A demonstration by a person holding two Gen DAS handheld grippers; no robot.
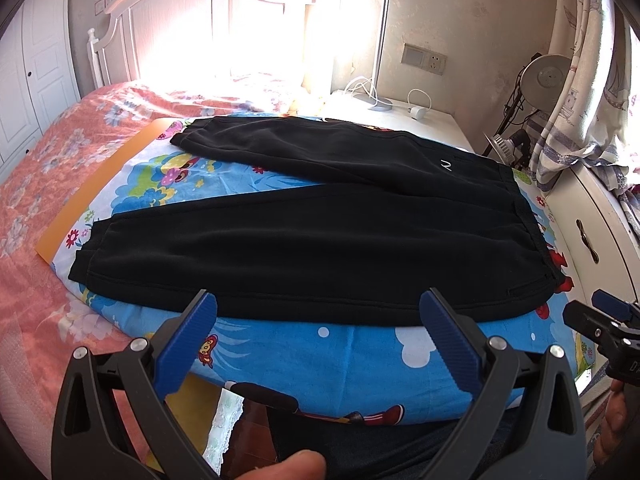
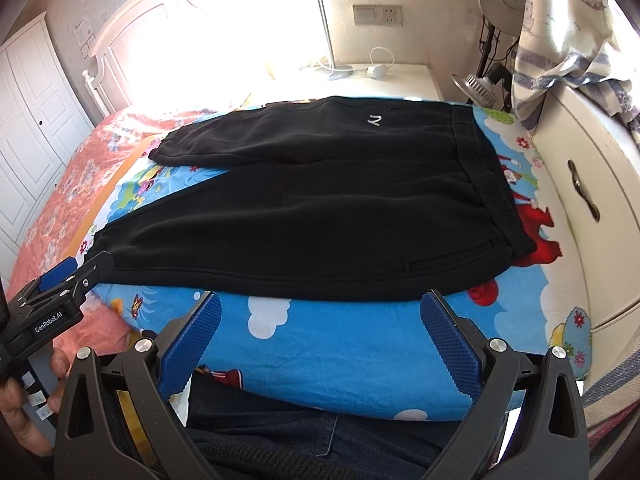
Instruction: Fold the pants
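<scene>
Flatly, soft black pants drape cartoon-print sheet.

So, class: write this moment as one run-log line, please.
stage: before first fold | black fleece pants: flat, legs apart, on cartoon-print blue sheet | left gripper: open, empty | right gripper: open, empty

Both my wrist cams sit low at the bed's near edge, facing the headboard, sharing the black fleece pants close up.
</scene>
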